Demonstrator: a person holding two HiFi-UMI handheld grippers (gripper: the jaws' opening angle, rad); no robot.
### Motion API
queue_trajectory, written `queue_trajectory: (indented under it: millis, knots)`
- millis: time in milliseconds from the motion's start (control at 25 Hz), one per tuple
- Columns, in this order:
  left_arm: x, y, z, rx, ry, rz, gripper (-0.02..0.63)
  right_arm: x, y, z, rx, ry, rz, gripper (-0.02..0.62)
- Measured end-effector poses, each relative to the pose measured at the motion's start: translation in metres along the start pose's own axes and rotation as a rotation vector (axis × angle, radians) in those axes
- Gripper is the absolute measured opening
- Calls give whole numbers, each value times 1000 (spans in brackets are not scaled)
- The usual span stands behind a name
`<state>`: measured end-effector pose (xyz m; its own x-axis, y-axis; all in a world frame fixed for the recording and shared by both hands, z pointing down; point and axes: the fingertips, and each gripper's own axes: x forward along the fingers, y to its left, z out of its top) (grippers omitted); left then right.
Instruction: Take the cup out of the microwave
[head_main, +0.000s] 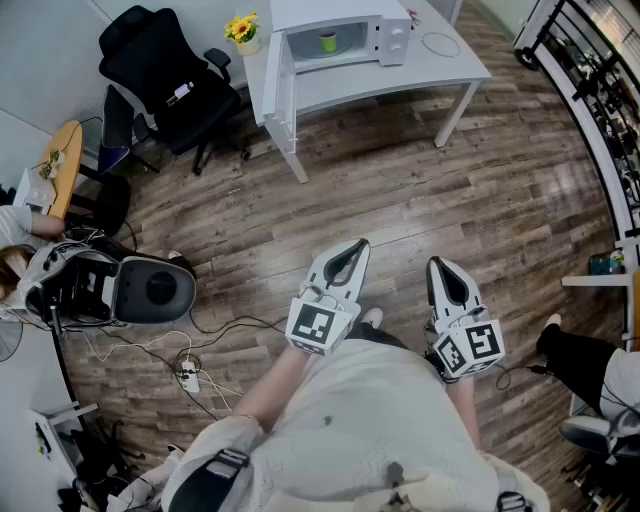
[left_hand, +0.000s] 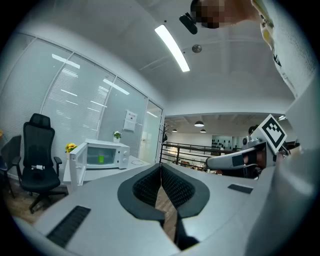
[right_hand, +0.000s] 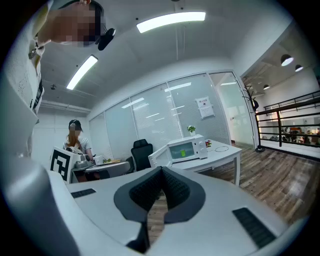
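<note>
Currently small green cup (head_main: 328, 42) sits inside open-doored white microwave (head_main: 393, 40) on white tabletop (head_main: 400, 82); left tongs (head_main: 360, 245) and right tongs (head_main: 436, 264) both pinched closed, empty, well apart from microwave.

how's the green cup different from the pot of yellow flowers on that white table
The green cup sits inside the open microwave; the flower pot stands out on the white table, beside the microwave's open door. The green cup is plain and nothing shows above its rim; the flower pot is pale, with yellow blooms on top. Both stand upright.
</note>
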<state>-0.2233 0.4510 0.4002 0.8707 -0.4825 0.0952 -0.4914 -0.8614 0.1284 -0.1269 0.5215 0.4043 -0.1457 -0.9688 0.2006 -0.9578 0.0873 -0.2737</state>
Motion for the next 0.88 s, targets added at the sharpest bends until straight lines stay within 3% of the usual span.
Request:
queue_trajectory:
  millis: [440,880]
  knots:
    - [-46,-45,-13,29,12,9,21,-36,26,-17,9,8,40,6]
    - [-40,-60,-10,53,11,3,23,-54,19,-11,-3,-31,28,6]
